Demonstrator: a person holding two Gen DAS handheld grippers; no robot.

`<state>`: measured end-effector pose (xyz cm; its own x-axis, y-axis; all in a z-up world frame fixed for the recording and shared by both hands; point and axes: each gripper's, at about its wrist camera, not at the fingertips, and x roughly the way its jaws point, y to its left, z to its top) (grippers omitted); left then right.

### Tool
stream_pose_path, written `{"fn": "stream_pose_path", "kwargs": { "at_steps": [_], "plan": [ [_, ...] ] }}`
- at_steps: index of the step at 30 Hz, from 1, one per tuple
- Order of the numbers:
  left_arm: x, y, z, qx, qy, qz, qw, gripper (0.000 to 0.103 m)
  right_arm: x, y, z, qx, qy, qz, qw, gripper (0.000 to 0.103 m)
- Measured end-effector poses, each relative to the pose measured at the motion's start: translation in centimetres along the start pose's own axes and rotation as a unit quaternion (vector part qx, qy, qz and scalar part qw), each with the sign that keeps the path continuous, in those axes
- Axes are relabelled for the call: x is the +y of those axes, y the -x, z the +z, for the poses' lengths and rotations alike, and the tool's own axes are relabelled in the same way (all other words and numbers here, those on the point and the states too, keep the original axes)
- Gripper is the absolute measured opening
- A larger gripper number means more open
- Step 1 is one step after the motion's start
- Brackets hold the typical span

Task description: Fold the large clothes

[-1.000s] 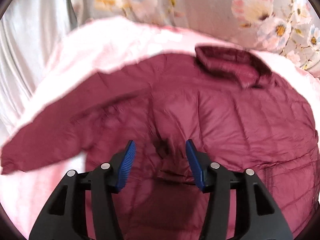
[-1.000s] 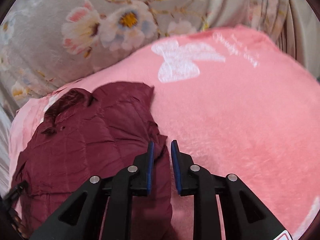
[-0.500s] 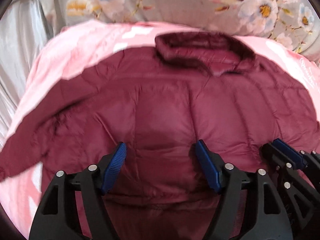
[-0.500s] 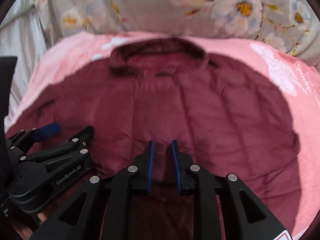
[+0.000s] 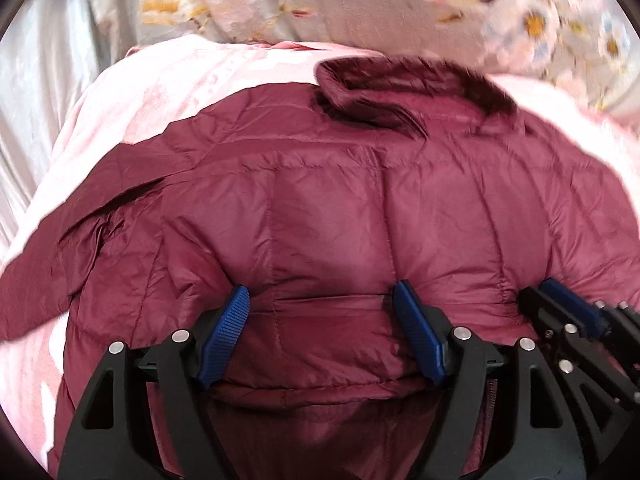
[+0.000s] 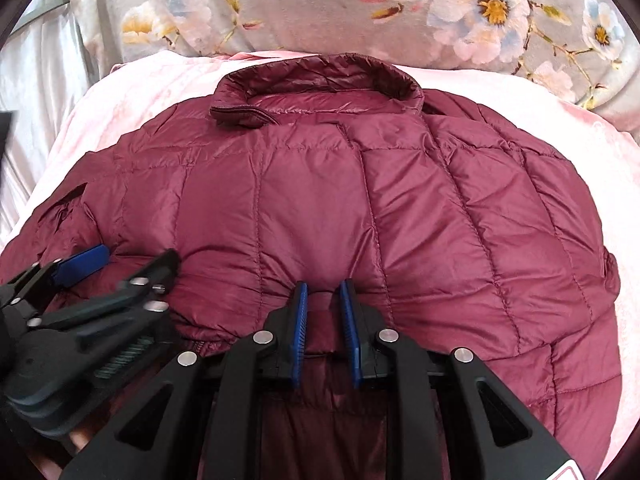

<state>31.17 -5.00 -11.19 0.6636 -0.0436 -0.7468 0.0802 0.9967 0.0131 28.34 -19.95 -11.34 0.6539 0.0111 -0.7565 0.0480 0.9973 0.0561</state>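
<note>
From the left wrist camera we see a dark red padded jacket point(image 5: 328, 208) spread on a pink blanket point(image 5: 132, 96), with its collar point(image 5: 404, 88) at the far side, near a grey cover with flowers point(image 5: 360, 4). One sleeve point(image 5: 60, 256) lies out to the left over the blanket. Our left gripper point(image 5: 322, 336) has its jaws wide apart, and the blue pads point(image 5: 226, 332) press on the near edge of the jacket, with the puffy fabric bulging between them. At the right edge of this view the right gripper point(image 5: 568, 308) shows just beside the left one, also on the jacket.

From the right wrist camera we see the same jacket filling most of the view, the collar again far from us and the blanket around it. Our right gripper point(image 6: 324, 328) has its jaws nearly together, and a fold of the jacket's near edge sits pinched between the pads. At the left, the left gripper point(image 6: 120, 264) is blurred, resting on the jacket.
</note>
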Motion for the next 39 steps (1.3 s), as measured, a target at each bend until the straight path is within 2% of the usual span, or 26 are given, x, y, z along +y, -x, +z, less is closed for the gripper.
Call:
{"fn": "stream_pose_path", "kwargs": {
  "at_steps": [2, 3, 4, 7, 9, 13, 15, 17, 18, 19, 20, 21, 23, 24, 25, 26, 28, 29, 31, 33, 34, 36, 39],
  "plan": [
    [2.3, 1.8, -0.4, -0.01, 0.038, -0.02, 0.999, 0.073, 0.4, 1.2, 0.1, -0.006, -0.013, 0.029, 0.999, 0.02],
    [4.3, 3.2, -0.9, -0.017, 0.066, -0.031, 0.9972, 0.077, 1.2, 2.1, 0.2, -0.012, -0.014, 0.049, 0.999, 0.02],
    [5.8, 4.2, -1.3, -0.021, 0.085, -0.032, 0.9957, 0.085, 2.1, 2.4, 0.2, -0.015, -0.007, 0.052, 0.999, 0.02],
    [11.5, 6.8, -2.7, -0.029, 0.147, -0.03, 0.9883, 0.088, 5.6, 1.7, 0.2, -0.002, 0.027, 0.061, 0.998, 0.02],
    [15.3, 7.6, -3.5, -0.023, 0.175, -0.011, 0.9842, 0.088, 7.3, 0.1, -0.5, 0.018, 0.044, 0.044, 0.998, 0.02],
    [24.6, 8.8, -5.6, -0.01, 0.247, 0.033, 0.9683, 0.088, 7.6, -0.5, -0.9, 0.013, 0.045, 0.036, 0.998, 0.02],
    [28.9, 9.2, -6.7, -0.005, 0.289, 0.052, 0.9558, 0.088, 7.5, -0.6, -1.1, 0.009, 0.043, 0.039, 0.998, 0.02],
    [33.3, 9.3, -8.1, -0.003, 0.338, 0.072, 0.9383, 0.089, 7.7, -0.6, -1.1, 0.007, 0.048, 0.033, 0.998, 0.02],
    [35.7, 9.3, -8.9, 0.001, 0.368, 0.082, 0.9261, 0.089, 7.8, -0.5, -1.1, 0.005, 0.051, 0.03, 0.998, 0.02],
    [37.0, 9.1, -9.4, 0.002, 0.39, 0.081, 0.9174, 0.089, 8.0, -0.5, -1.2, 0.004, 0.055, 0.024, 0.998, 0.02],
    [38.8, 9.0, -10.2, 0.002, 0.422, 0.077, 0.9032, 0.089, 8.1, -0.5, -1.2, 0.002, 0.058, 0.019, 0.998, 0.02],
    [39.9, 8.9, -10.6, -0.001, 0.444, 0.071, 0.8931, 0.088, 8.2, -0.4, -1.3, 0.001, 0.061, 0.016, 0.998, 0.02],
    [41.7, 9.1, -11.5, -0.028, 0.491, 0.047, 0.8697, 0.088, 8.3, -0.4, -1.4, -0.001, 0.065, 0.011, 0.998, 0.02],
    [41.9, 9.1, -11.4, -0.033, 0.497, 0.046, 0.8662, 0.088, 8.3, -0.3, -1.4, -0.001, 0.064, 0.011, 0.998, 0.02],
    [42.1, 9.1, -11.1, -0.04, 0.5, 0.044, 0.8638, 0.083, 8.3, -0.3, -1.4, -0.001, 0.063, 0.012, 0.998, 0.02],
    [42.1, 9.0, -10.7, -0.046, 0.5, 0.041, 0.8638, 0.072, 8.3, -0.3, -1.4, -0.001, 0.062, 0.014, 0.998, 0.02],
    [41.9, 8.4, -9.4, -0.041, 0.488, 0.032, 0.871, 0.02, 8.4, -0.3, -1.4, -0.001, 0.06, 0.015, 0.998, 0.02],
    [41.6, 8.3, -8.5, -0.038, 0.48, 0.031, 0.8758, 0.011, 8.3, -0.2, -1.4, -0.001, 0.059, 0.016, 0.998, 0.02],
    [40.7, 9.0, -6.3, -0.054, 0.458, 0.024, 0.8868, 0.004, 8.2, -0.2, -1.3, -0.001, 0.055, 0.021, 0.998, 0.02],
    [38.7, 10.4, -3.1, -0.081, 0.416, 0.022, 0.9056, 0.003, 8.1, -0.2, -1.3, -0.001, 0.051, 0.025, 0.998, 0.02],
    [37.6, 11.0, -1.7, -0.093, 0.399, 0.018, 0.9122, 0.002, 8.0, -0.2, -1.2, -0.001, 0.05, 0.025, 0.998, 0.02],
    [34.0, 13.0, 1.9, -0.119, 0.345, -0.002, 0.931, 0.002, 7.9, -0.2, -1.2, -0.001, 0.051, 0.025, 0.998, 0.02],
    [28.7, 14.9, 6.0, -0.145, 0.28, -0.035, 0.9482, 0.002, 7.5, 0.0, -1.1, -0.003, 0.04, 0.037, 0.999, 0.02]
  ]
}}
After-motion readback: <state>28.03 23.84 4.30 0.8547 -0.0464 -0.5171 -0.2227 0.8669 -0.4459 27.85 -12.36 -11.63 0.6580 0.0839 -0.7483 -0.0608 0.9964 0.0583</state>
